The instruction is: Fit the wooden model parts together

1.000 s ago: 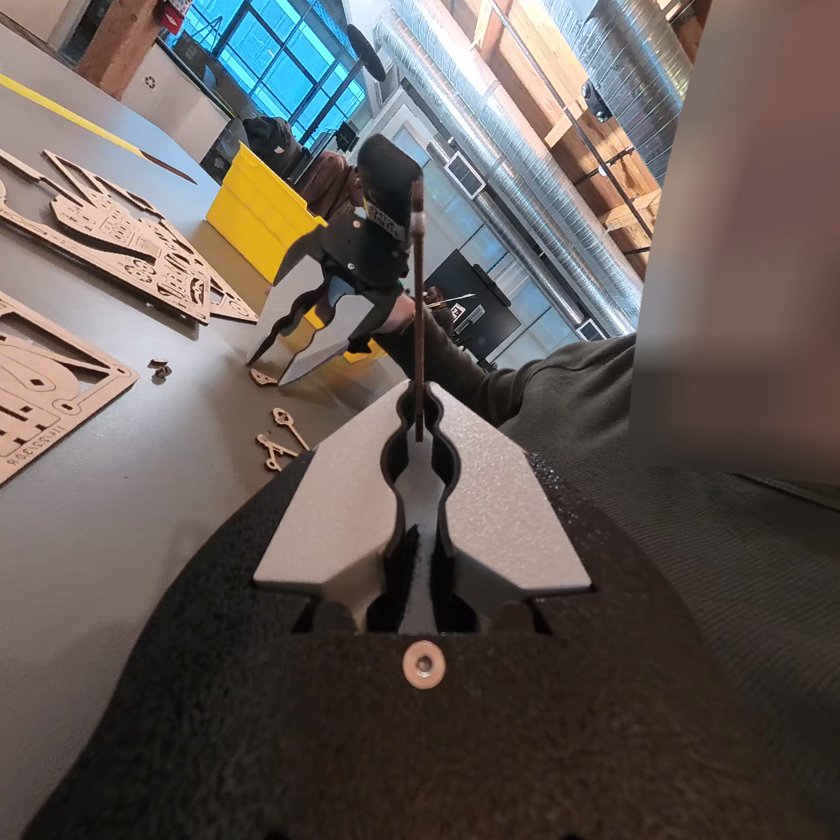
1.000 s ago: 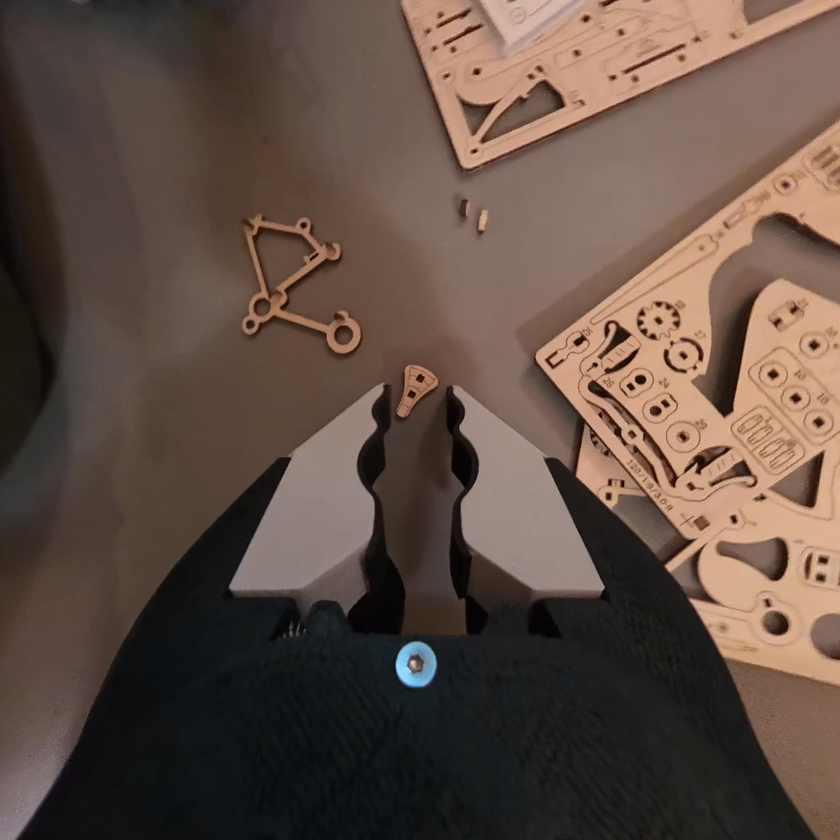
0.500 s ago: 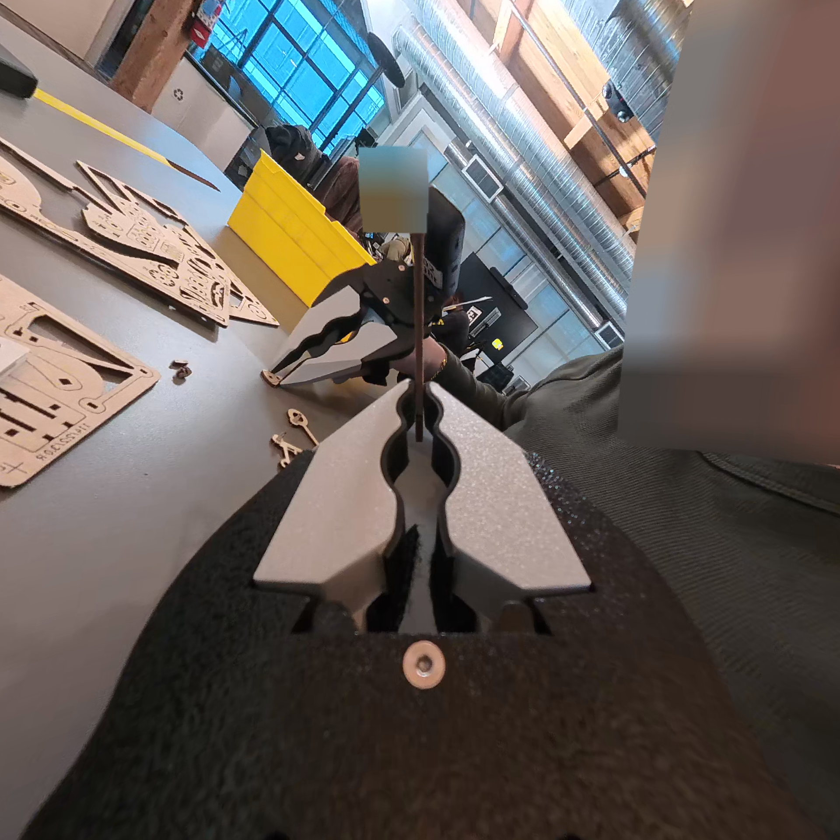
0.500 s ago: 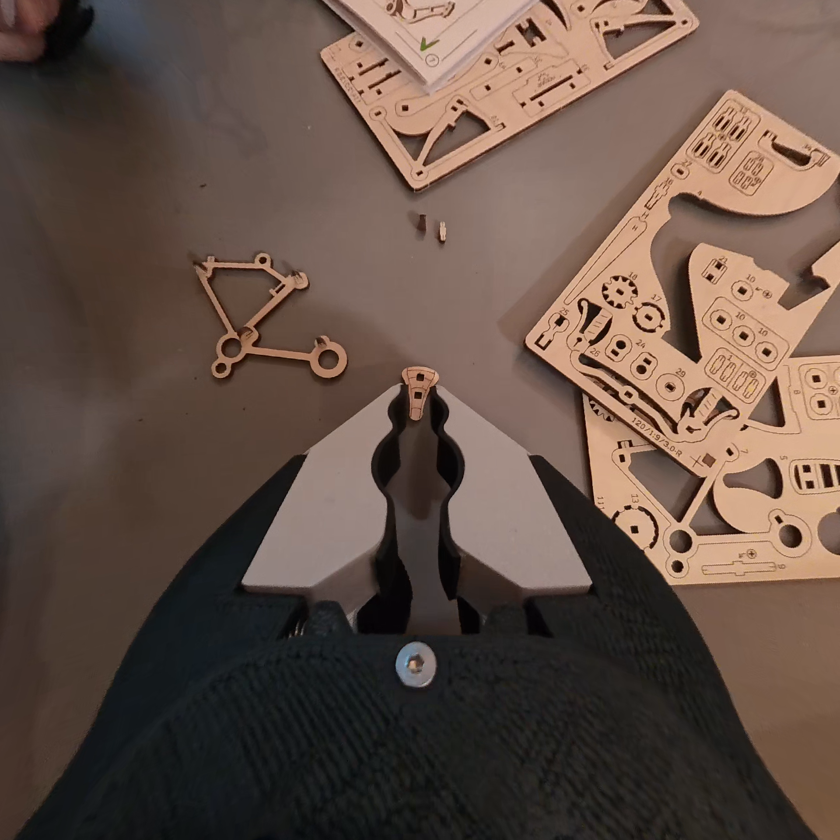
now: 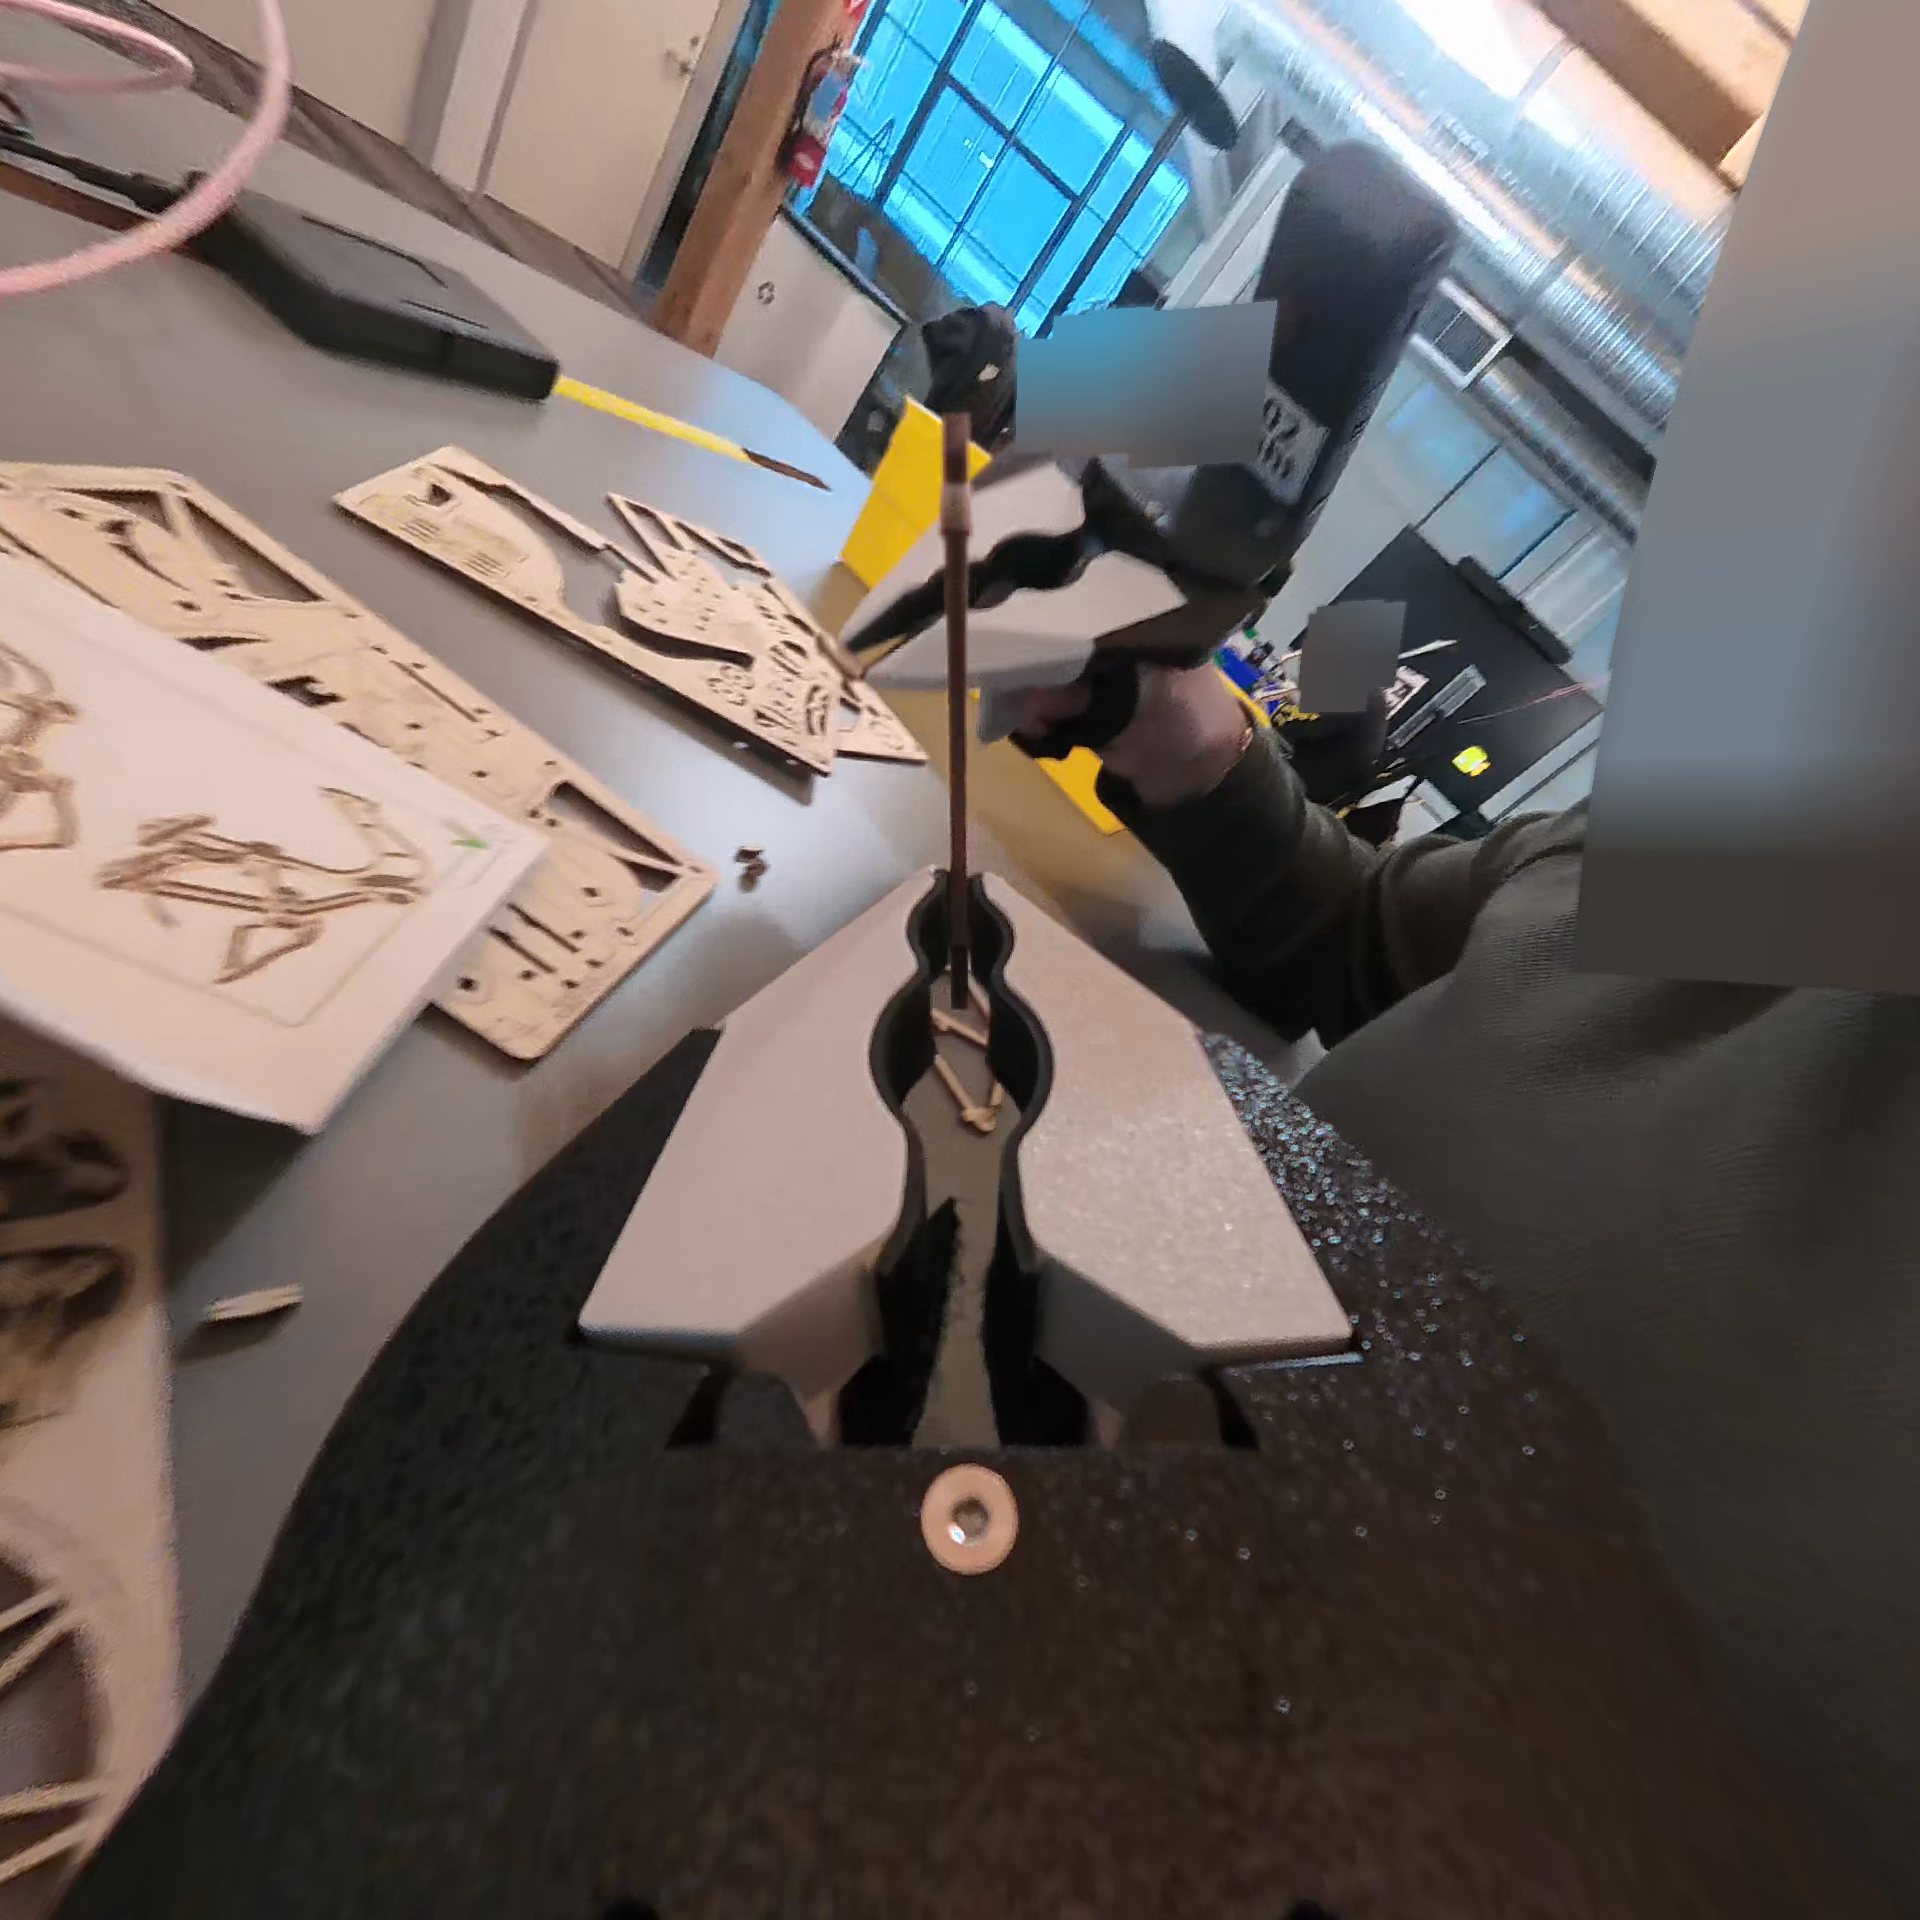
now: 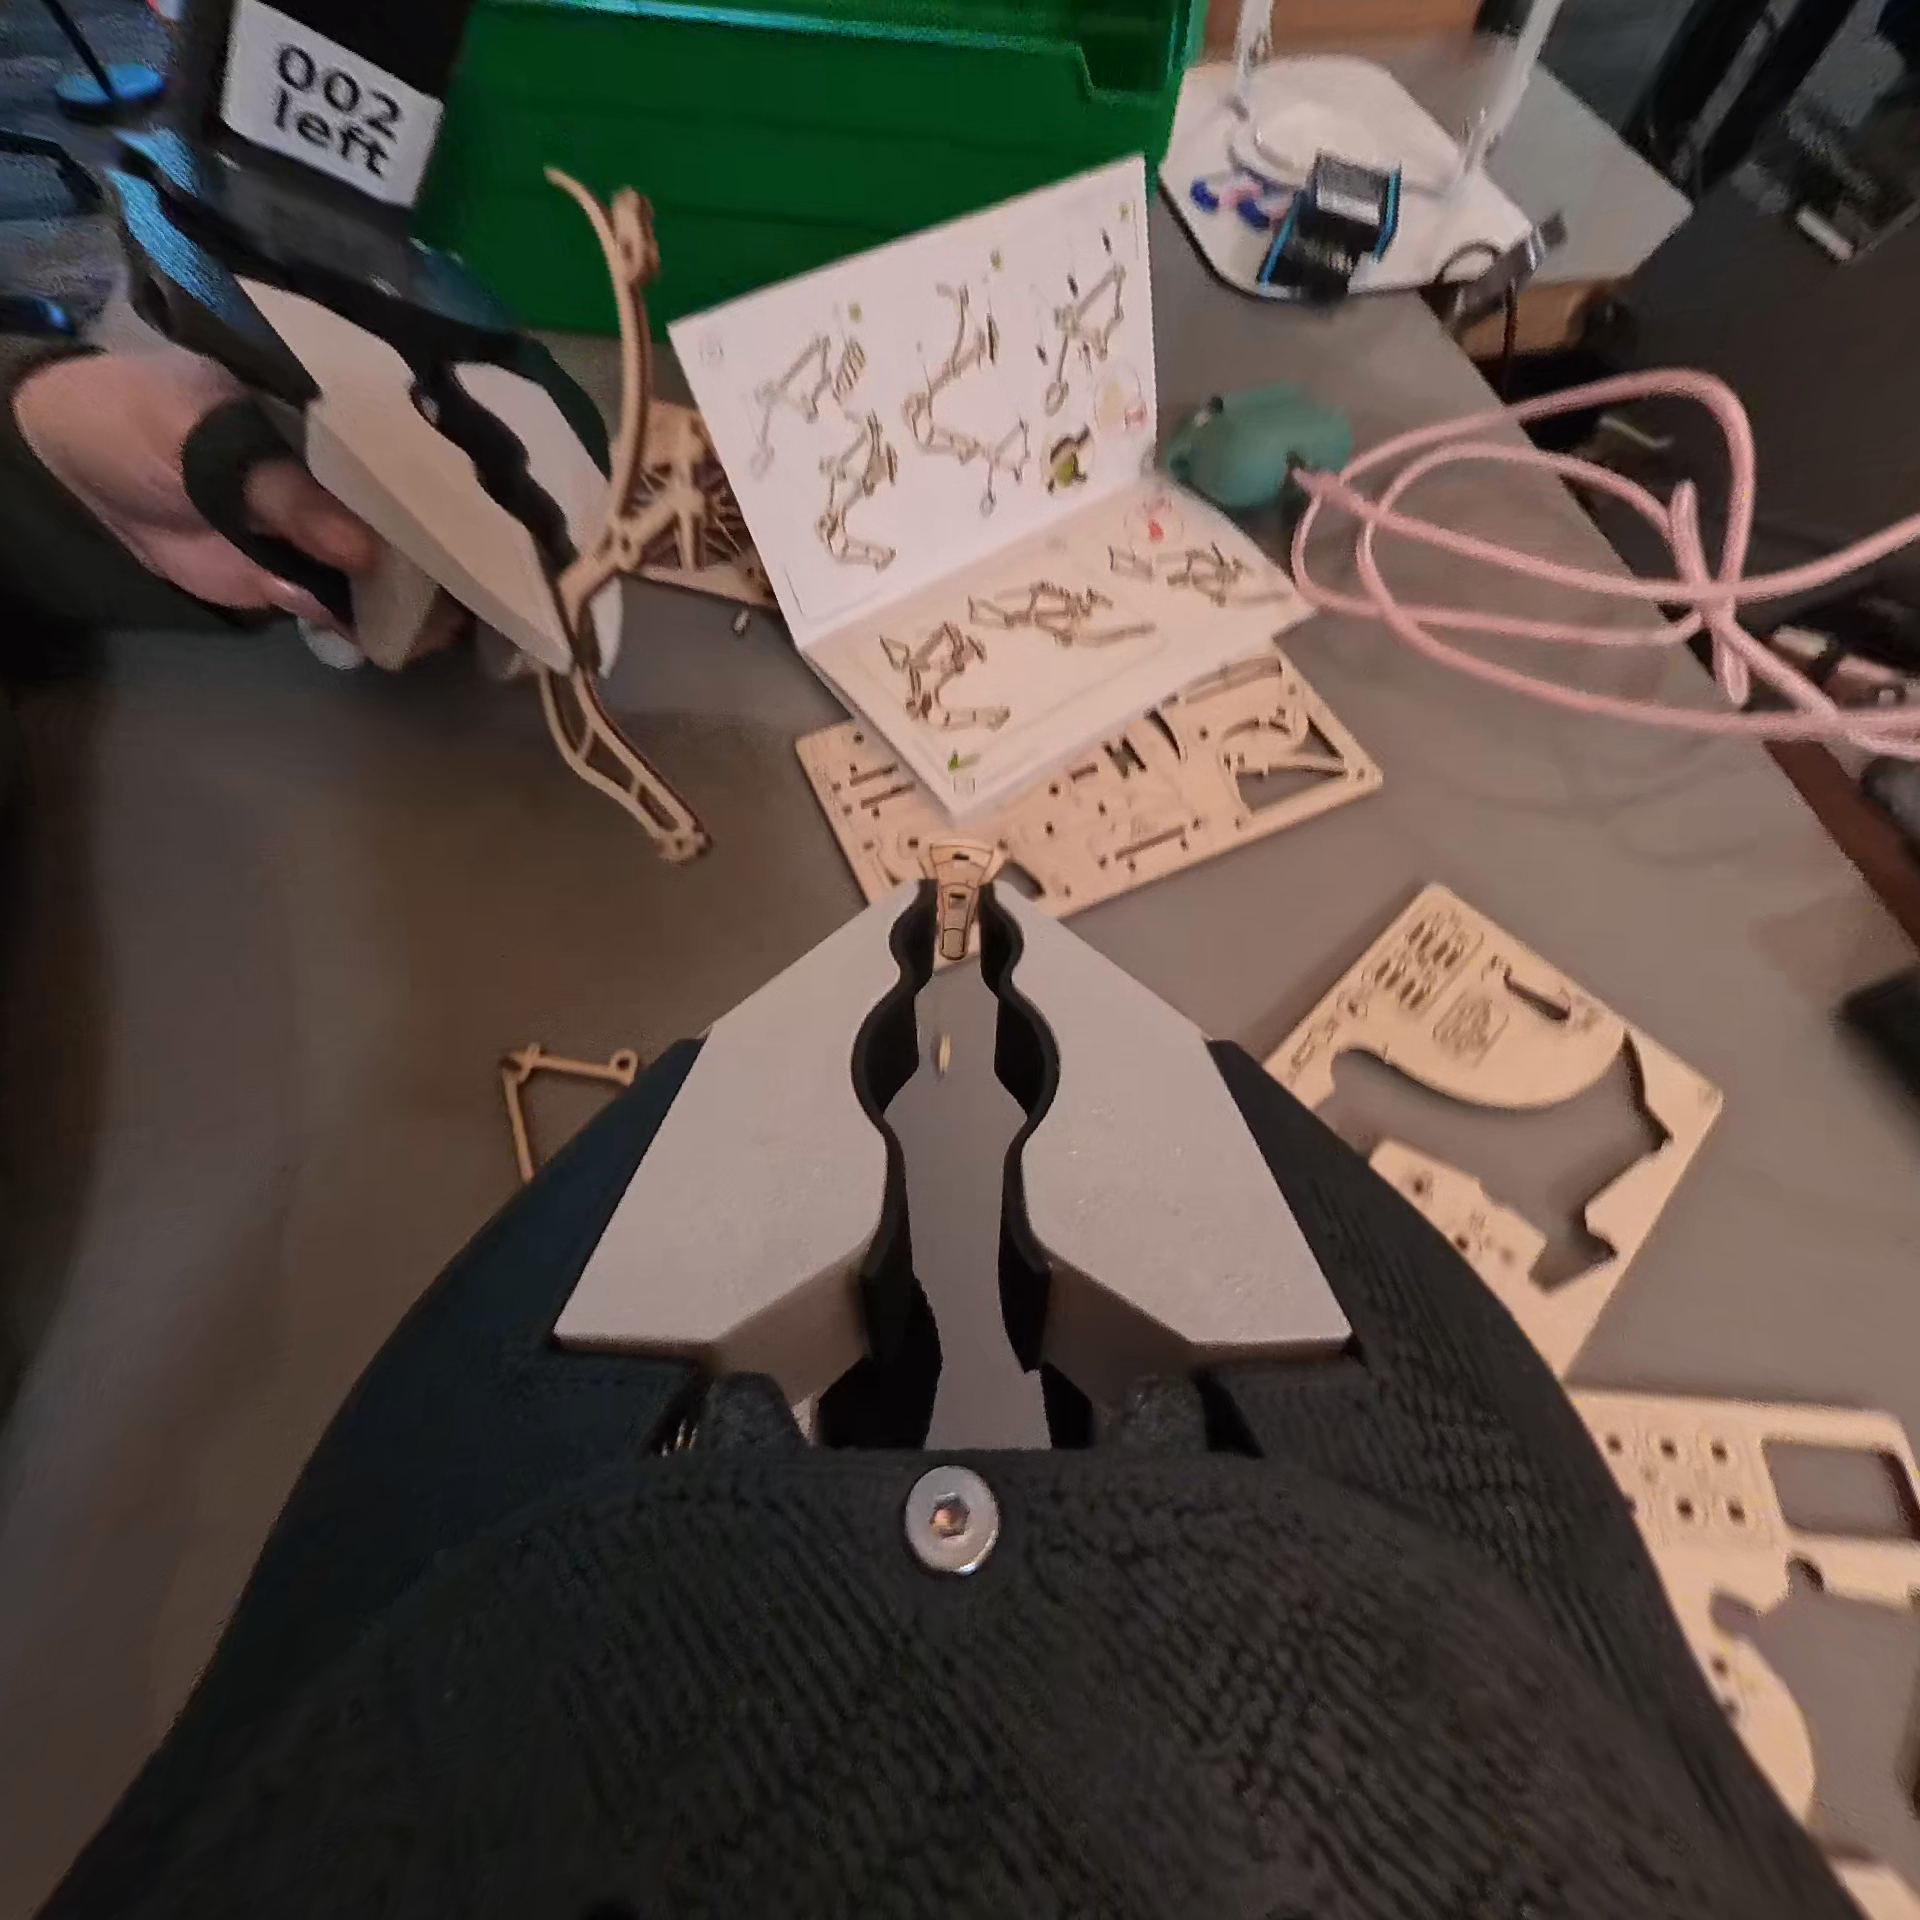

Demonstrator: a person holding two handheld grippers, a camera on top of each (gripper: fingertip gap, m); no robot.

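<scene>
Right claw (image 6: pixel 954 902) is pinched down on a small wedge piece (image 6: pixel 958 878), with just its fat end poking out past the tips, probably so that end can be slotted in. Up and to its left, the left claw (image 6: pixel 566 623) is clamped on the curved frame (image 6: pixel 613 436), holding it upright off the table (image 6: pixel 260 935) so the edge is reachable. Booklet (image 6: pixel 966 457) lies open straight ahead. A spare triangle frame (image 6: pixel 551 1101) sits just left of the right fingers.

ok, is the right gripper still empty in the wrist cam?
No, the right gripper is shut on a small wedge-shaped wooden piece, whose wider end sticks out past the fingertips.
</scene>
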